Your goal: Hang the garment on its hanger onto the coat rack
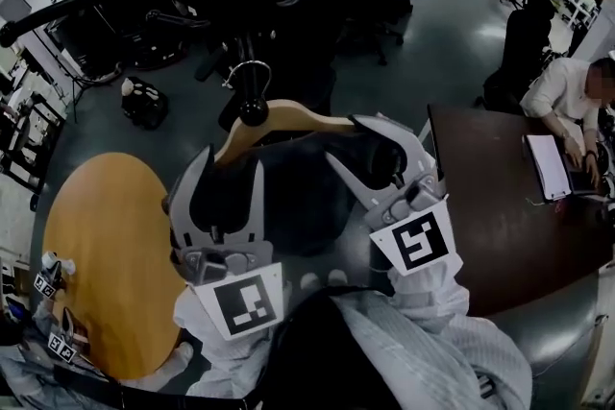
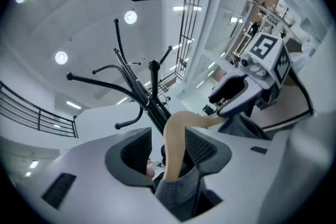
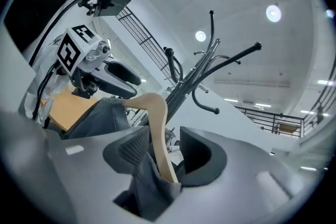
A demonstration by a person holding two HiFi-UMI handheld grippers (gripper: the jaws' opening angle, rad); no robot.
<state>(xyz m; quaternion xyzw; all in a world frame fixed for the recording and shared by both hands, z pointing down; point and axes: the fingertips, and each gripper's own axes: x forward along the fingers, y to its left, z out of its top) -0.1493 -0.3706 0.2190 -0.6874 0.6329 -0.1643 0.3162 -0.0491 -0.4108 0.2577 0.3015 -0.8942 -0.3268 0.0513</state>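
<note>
Left gripper and right gripper: jaws apart. We see one wooden hanger passing between both pairs, unclamped, carrying one grey garment, with its hook beside one black rack. Each gripper's cube shows one square marker.

Left claw, right claw: grey, black ribbed pads, white marker cubes with black squares; white sleeves.

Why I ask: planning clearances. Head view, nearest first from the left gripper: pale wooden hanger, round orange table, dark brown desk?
1. Pale wooden hanger: between jaws of the left gripper.
2. Round orange table: lower left.
3. Dark brown desk: right.
</note>
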